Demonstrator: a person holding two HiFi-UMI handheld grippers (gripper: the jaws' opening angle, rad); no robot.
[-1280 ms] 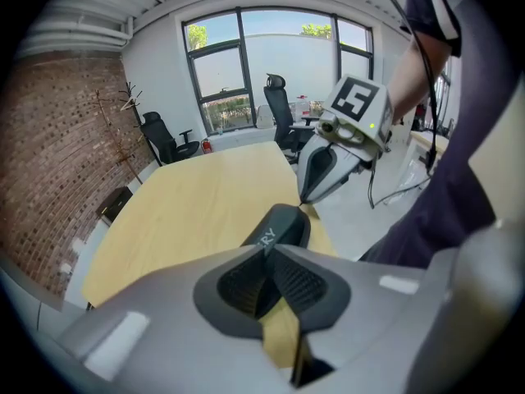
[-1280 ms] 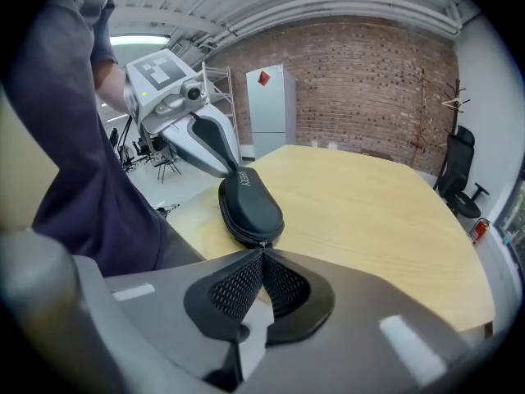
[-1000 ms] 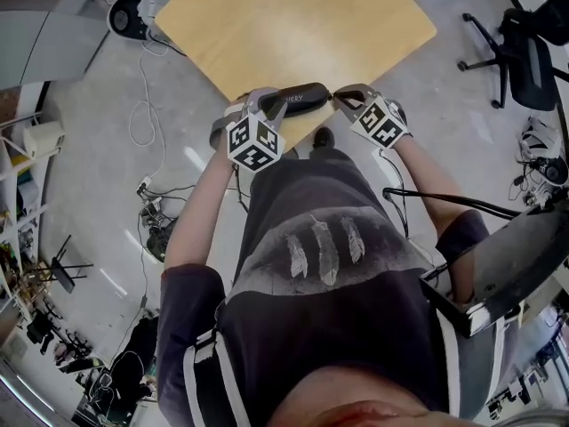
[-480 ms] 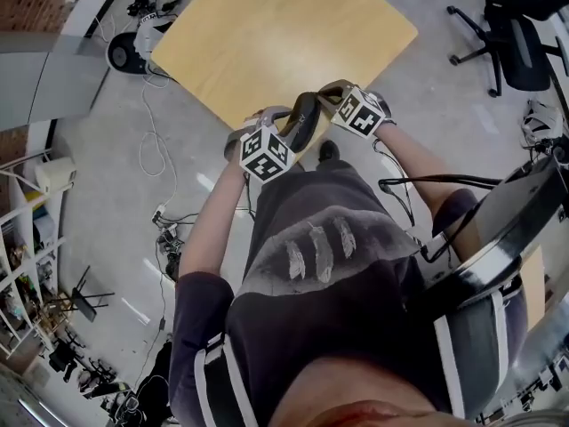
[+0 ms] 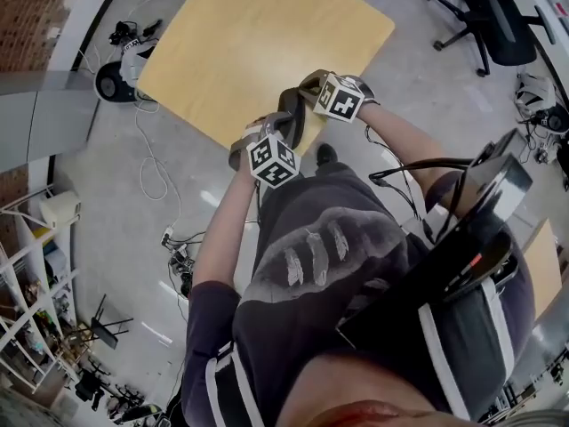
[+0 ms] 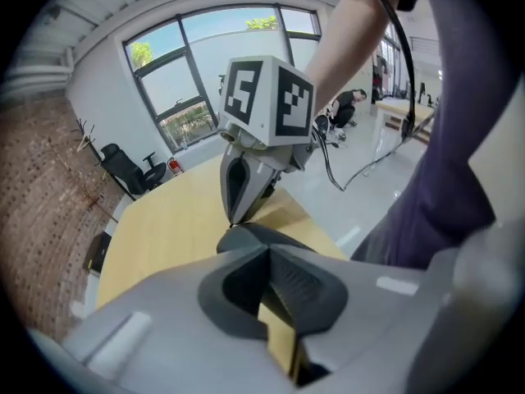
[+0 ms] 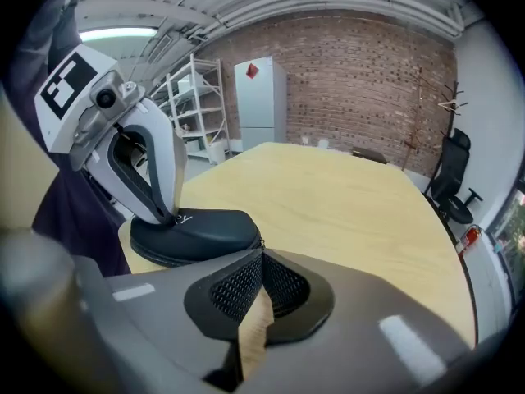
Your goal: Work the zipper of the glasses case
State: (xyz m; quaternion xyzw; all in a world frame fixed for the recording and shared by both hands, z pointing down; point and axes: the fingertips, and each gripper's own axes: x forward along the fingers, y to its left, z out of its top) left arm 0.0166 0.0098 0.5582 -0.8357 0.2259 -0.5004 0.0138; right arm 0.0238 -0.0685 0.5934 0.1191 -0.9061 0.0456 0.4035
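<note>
The black glasses case [image 5: 292, 112] lies at the near corner of the wooden table [image 5: 258, 43], between my two grippers. My left gripper [image 5: 284, 133] is at its near end. The jaws have just closed and now meet at that end [image 6: 254, 238]; I cannot tell whether they pinch anything. My right gripper [image 5: 308, 87] is at the far end. In the right gripper view its jaws [image 7: 261, 254] are shut, their tips on a small metal zipper pull [image 7: 261, 242] at the end of the case [image 7: 193, 232]. The left gripper [image 7: 170, 216] touches the opposite end.
The tabletop [image 7: 344, 195] stretches away beyond the case. An office chair [image 5: 484, 16] stands on the floor at upper right, cables [image 5: 147, 140] trail at left, and shelving [image 5: 27, 327] lines the left wall. A black device [image 5: 462, 238] sits by my right side.
The case has swung from lying crosswise to pointing away from me. The right gripper moved farther out, the left stayed nearer. The left jaws closed.
</note>
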